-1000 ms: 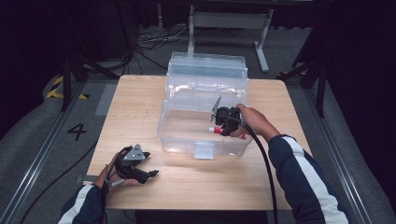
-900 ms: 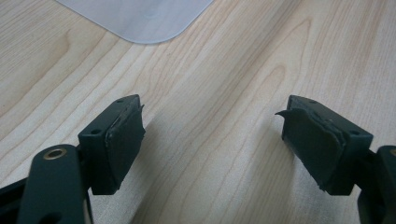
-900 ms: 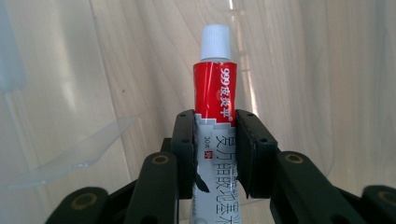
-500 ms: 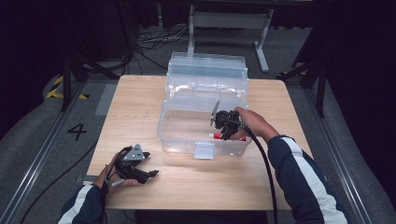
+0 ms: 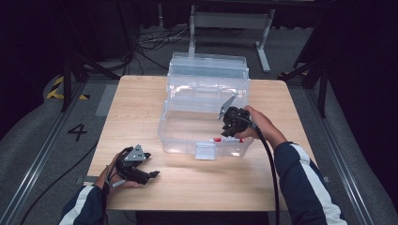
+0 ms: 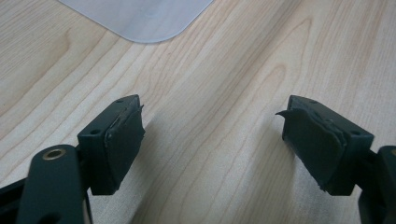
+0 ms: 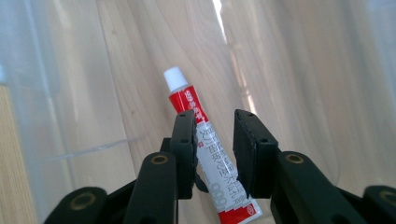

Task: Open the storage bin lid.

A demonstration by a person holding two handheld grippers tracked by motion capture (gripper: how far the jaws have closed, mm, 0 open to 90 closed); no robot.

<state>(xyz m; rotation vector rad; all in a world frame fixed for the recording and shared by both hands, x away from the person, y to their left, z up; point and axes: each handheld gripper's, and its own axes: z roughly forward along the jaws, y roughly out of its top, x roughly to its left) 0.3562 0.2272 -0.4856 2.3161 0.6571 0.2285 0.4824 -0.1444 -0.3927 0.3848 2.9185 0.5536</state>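
A red and white tube (image 7: 205,149) with a white cap lies slanted between the jaws of my right gripper (image 7: 215,140), which is shut on it. In the high view this gripper (image 5: 231,127) reaches down into the front right part of a clear plastic box (image 5: 187,136), and the tube (image 5: 219,139) shows just under it near the box's front wall. My left gripper (image 5: 151,175) rests low over the table at the front left, well apart from the box. It is open, and in its own view the left gripper (image 6: 212,135) has bare wood between the pads.
The box's clear lid (image 5: 208,65) stands open at the back, and a latch (image 5: 205,151) hangs at the middle of its front. The wooden table (image 5: 136,108) has free surface left and in front of the box. A clear rounded corner (image 6: 140,18) lies ahead of the left gripper.
The right gripper with the tube has shifted only very slightly inside the box. The left hand has stayed where it was.
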